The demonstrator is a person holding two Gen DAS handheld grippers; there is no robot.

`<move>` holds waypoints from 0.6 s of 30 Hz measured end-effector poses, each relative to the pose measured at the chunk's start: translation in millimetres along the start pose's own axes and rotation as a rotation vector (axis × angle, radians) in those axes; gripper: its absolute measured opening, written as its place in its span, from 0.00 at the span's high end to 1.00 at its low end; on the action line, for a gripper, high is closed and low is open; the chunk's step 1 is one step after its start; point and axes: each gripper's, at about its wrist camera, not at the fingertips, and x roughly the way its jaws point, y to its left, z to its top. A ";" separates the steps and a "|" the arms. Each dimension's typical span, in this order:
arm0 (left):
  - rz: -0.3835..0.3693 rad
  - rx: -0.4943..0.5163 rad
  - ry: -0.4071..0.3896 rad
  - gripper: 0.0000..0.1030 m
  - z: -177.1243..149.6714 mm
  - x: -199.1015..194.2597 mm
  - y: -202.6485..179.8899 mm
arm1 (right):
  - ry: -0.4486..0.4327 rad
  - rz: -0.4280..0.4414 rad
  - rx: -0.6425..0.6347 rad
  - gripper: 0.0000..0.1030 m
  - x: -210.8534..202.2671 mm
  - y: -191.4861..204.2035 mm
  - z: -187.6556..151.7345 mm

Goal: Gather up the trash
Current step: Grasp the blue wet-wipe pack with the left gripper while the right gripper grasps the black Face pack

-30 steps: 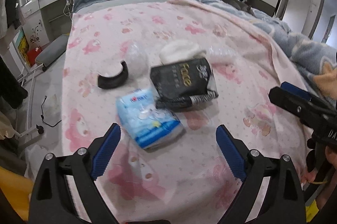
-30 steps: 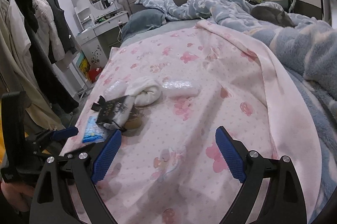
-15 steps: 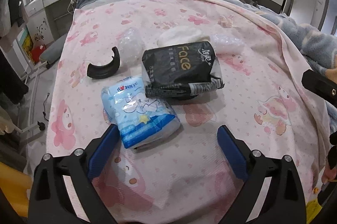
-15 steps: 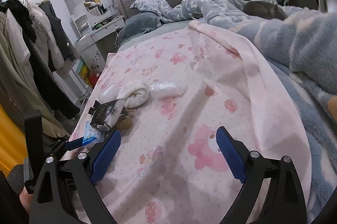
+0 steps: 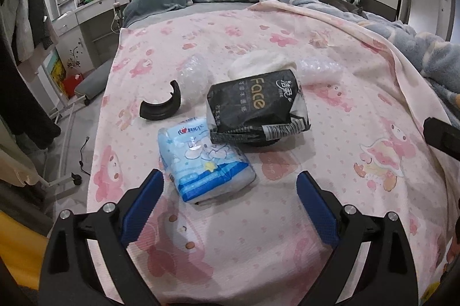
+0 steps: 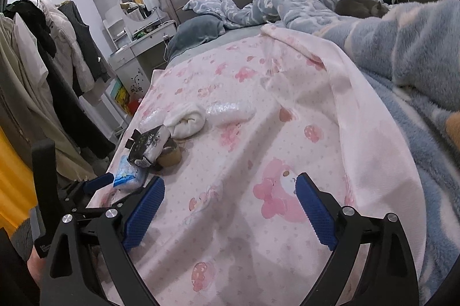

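Observation:
Trash lies on a pink blanket (image 5: 359, 110): a blue-white tissue pack (image 5: 202, 159), a black "Face" tissue pack (image 5: 256, 104) resting on a brown tape roll (image 6: 169, 156), a black curved plastic piece (image 5: 161, 110), a white cloth bundle (image 5: 261, 64) and two clear bubble-wrap pieces (image 5: 194, 76) (image 5: 319, 70). My left gripper (image 5: 230, 205) is open and empty, just short of the blue pack. My right gripper (image 6: 227, 211) is open and empty over bare blanket, right of the pile (image 6: 149, 145).
A blue fleece duvet (image 6: 402, 47) is heaped at the right and back, with a grey cat (image 6: 359, 7) on it. A white dresser (image 5: 95, 9), hanging clothes (image 6: 43, 53) and the floor (image 5: 72, 139) lie off the bed's left edge.
My left gripper has drawn closer to the blue tissue pack and tilted up. The right gripper has shifted a little right over the blanket. Both stay open.

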 end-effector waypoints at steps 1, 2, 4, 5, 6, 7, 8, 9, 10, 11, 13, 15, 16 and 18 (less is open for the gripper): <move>-0.003 -0.005 0.003 0.07 0.1 0.6 -0.2 | -0.004 0.006 0.003 0.09 -1.4 -0.9 0.8; -0.010 -0.005 0.007 0.06 0.2 1.4 -0.6 | -0.012 0.010 0.005 0.09 -3.6 -0.8 2.1; -0.019 0.009 0.019 0.06 0.4 4.0 -3.0 | -0.027 0.021 0.004 0.09 -6.7 0.5 4.4; -0.028 0.019 0.029 0.06 0.3 6.5 -5.0 | -0.032 0.024 0.001 0.09 -8.2 1.3 4.4; -0.028 0.026 0.034 0.05 -0.2 7.9 -7.2 | -0.034 0.025 -0.005 0.09 -9.4 1.7 4.4; -0.028 0.029 0.034 0.05 -0.7 9.1 -8.1 | -0.036 0.023 -0.009 0.09 -10.2 1.6 4.0; -0.028 0.028 0.034 0.05 -1.5 9.6 -8.0 | -0.034 0.021 -0.009 0.09 -10.0 0.5 3.3; -0.031 0.023 0.033 0.05 -2.2 10.1 -7.0 | -0.030 0.018 -0.003 0.09 -9.3 -1.8 2.3; -0.031 0.018 0.036 0.05 -2.4 10.6 -5.9 | -0.025 0.017 0.007 0.09 -8.1 -4.9 1.1; -0.032 0.016 0.037 0.05 -2.6 10.9 -5.6 | -0.021 0.015 0.014 0.09 -7.4 -7.3 -0.3; -0.031 0.018 0.040 0.05 -2.5 10.9 -5.7 | -0.013 0.008 0.015 0.09 -6.0 -9.4 -1.6; -0.026 0.020 0.039 0.05 -1.9 9.4 -6.0 | -0.012 0.006 0.009 0.09 -5.9 -9.4 -2.1; -0.024 0.021 0.035 0.05 -0.9 7.1 -5.8 | -0.012 0.006 0.007 0.09 -5.8 -8.9 -2.3; -0.020 0.018 0.026 0.05 2.1 2.6 -4.4 | -0.012 0.008 -0.005 0.09 -5.3 -7.3 -3.0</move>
